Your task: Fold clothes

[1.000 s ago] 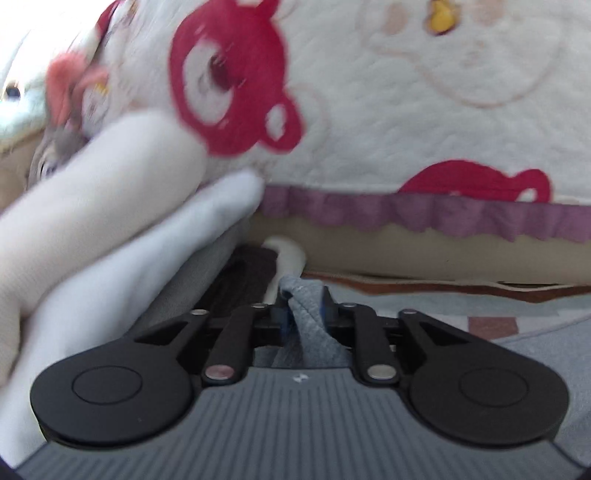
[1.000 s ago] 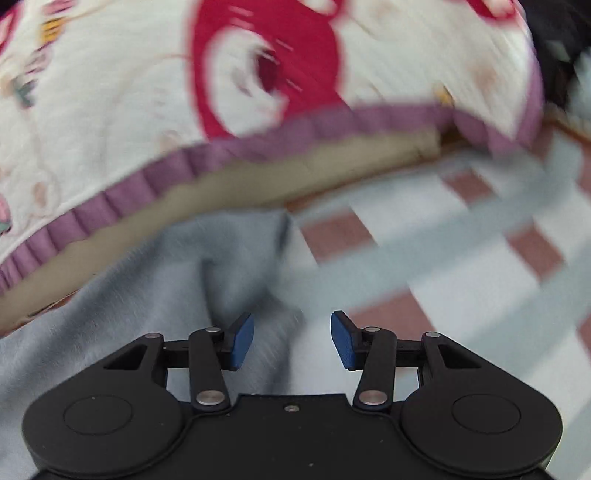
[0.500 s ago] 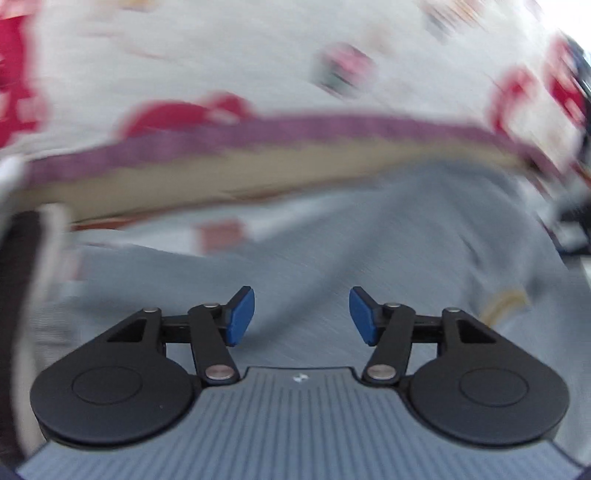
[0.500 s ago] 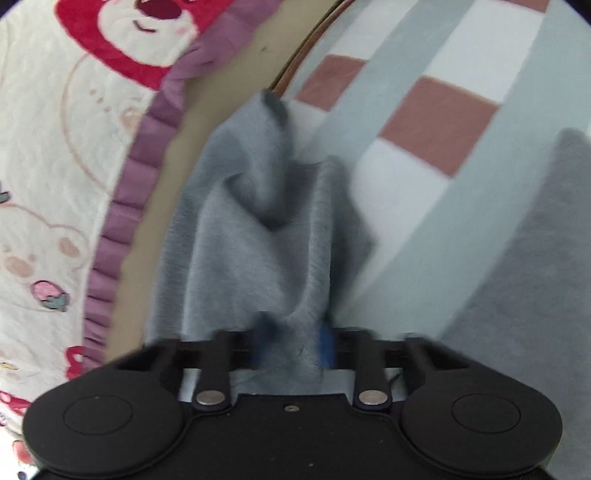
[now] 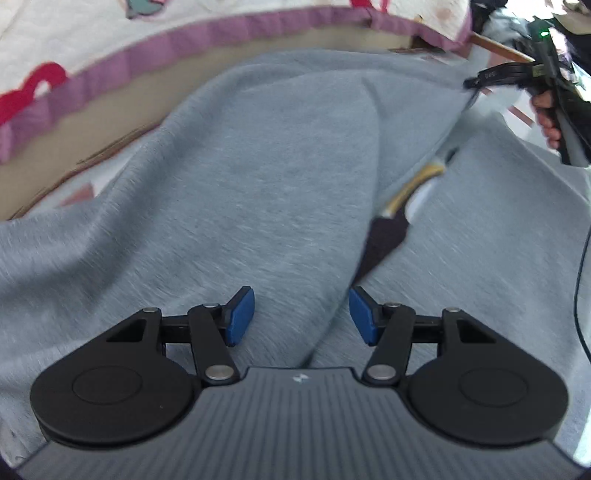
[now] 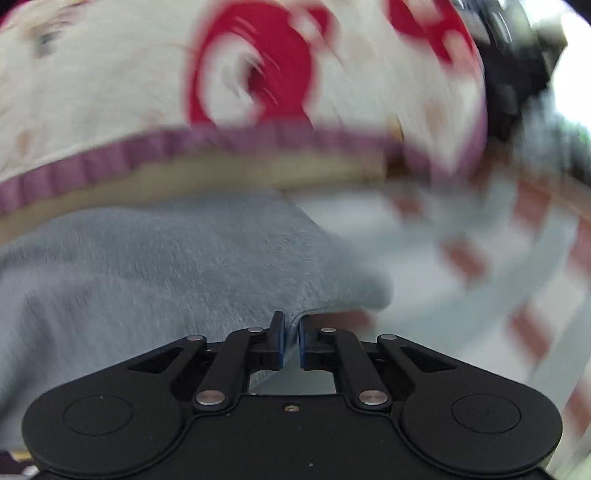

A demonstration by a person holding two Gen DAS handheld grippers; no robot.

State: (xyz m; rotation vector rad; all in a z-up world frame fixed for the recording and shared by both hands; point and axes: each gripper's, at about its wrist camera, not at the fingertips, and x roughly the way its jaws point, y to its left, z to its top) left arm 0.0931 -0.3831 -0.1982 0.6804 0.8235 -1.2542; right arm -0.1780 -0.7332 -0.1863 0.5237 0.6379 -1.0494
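Our left gripper (image 5: 301,317) hung open over the grey garment (image 5: 280,173); our right gripper (image 6: 291,341) pinched the garment's edge.

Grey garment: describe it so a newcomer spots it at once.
A white quilt with red bears and a purple frill fills the top of the left wrist view. Just below lies the grey garment, a fuzzy plain sweatshirt spread over checked bedding. It is the only unpatterned fabric, and the right gripper pinches its edge.
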